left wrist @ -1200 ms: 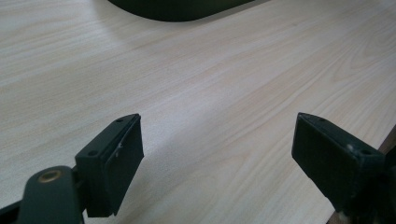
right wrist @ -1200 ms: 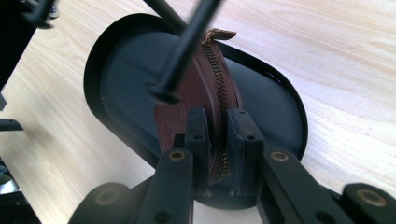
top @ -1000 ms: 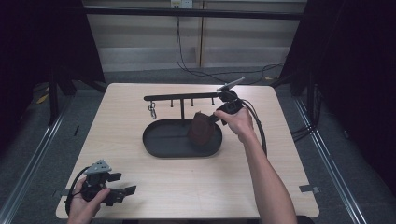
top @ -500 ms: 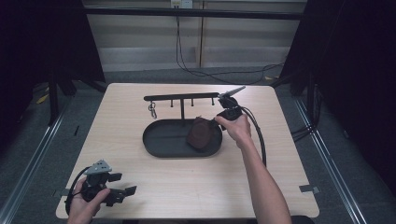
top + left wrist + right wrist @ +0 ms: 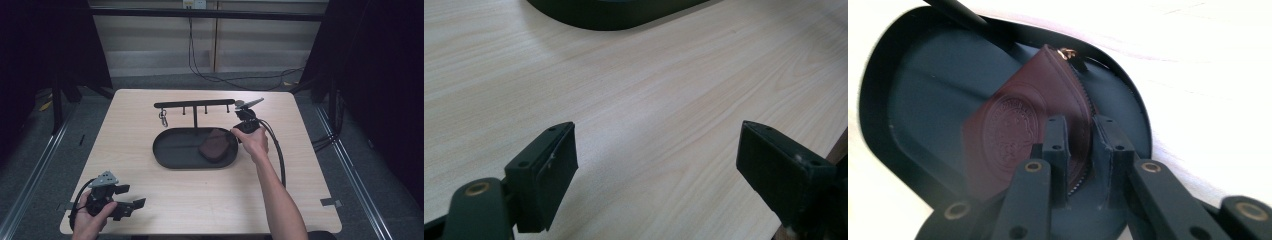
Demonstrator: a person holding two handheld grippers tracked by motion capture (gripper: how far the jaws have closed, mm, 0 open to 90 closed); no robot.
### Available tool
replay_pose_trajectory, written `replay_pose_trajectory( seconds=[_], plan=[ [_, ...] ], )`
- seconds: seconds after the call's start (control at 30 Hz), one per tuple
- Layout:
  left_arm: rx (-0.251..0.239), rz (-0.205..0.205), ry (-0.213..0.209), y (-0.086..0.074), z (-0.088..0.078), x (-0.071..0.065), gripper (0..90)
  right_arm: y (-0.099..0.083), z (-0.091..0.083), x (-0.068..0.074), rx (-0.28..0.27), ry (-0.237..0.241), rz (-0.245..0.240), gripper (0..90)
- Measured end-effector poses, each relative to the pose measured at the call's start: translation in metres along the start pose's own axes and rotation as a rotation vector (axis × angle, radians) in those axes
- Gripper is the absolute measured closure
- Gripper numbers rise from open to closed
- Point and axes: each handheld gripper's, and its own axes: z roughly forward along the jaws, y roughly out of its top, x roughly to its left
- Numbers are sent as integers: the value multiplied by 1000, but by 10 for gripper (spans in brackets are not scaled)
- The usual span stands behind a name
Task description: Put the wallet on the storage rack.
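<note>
The left gripper [image 5: 131, 206] rests at the near left corner of the table [image 5: 125, 150], its jaws wide apart with nothing between them. It can wait there. In the middle sits the black oval tray [image 5: 172, 150], and the dark red zip pouch [image 5: 212, 146] lies in its right end. The right gripper [image 5: 1079, 145] pinches the pouch's zip edge. To do this well, let the pouch lie flat, let go gently, then lift straight up, away from the hook rack [image 5: 195, 106].

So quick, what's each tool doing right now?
Left tool: open, holding nothing, low over the table.
Right tool: closed on the edge of the brown leather pouch, over the black tray.
</note>
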Motion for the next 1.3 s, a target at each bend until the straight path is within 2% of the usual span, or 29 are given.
replay_pose_trajectory(
  seconds=[0.07, 0.17, 0.23, 0.3, 0.37, 0.43, 0.57, 0.63, 0.77, 0.83, 0.9, 1.0, 1.23, 1.3],
  plan=[
    [0, -1, 0, 0, 0, 0, 167, -1, 0, 0, 4, -4, 0, 760],
    [3, 0, 3, 0, 0, 0, 167, -3, 1, 3, -24, 13, -15, 720],
    [1, -4, 1, 0, 0, 0, 167, -3, 0, 2, -30, 6, -26, 703],
    [-3, -2, 4, 0, 0, 0, 167, -5, -4, 1, -57, 14, -17, 633],
    [-4, -5, 3, 0, 0, 1, 167, -6, -6, 1, -62, 13, -15, 611],
    [-4, -10, 0, 0, 1, 0, 167, -9, -10, 0, -83, 27, -36, 514],
    [-4, -10, 2, 0, 1, 0, 167, -13, -17, 2, -120, 41, -62, 396],
    [-5, -12, 1, 0, 1, 1, 167, -13, -18, 2, -121, 41, -63, 372],
    [-11, -20, 5, 0, 1, 1, 166, -21, -25, 2, -173, 52, -77, 300],
    [-10, -20, 8, 0, 1, 2, 167, -22, -27, 2, -176, 50, -78, 283],
    [-16, -27, 12, 0, 1, 2, 166, -25, -32, 2, -187, 45, -82, 218],
    [-19, -44, 17, 0, 2, 4, 166, -33, -44, 3, -220, 44, -97, 186],
    [-21, -49, 23, 0, 2, 4, 167, -46, -53, -1, -234, 33, -99, 153],
    [-24, -61, 28, 0, 2, 5, 167, -54, -57, -2, -253, 43, -103, 151]
  ],
)
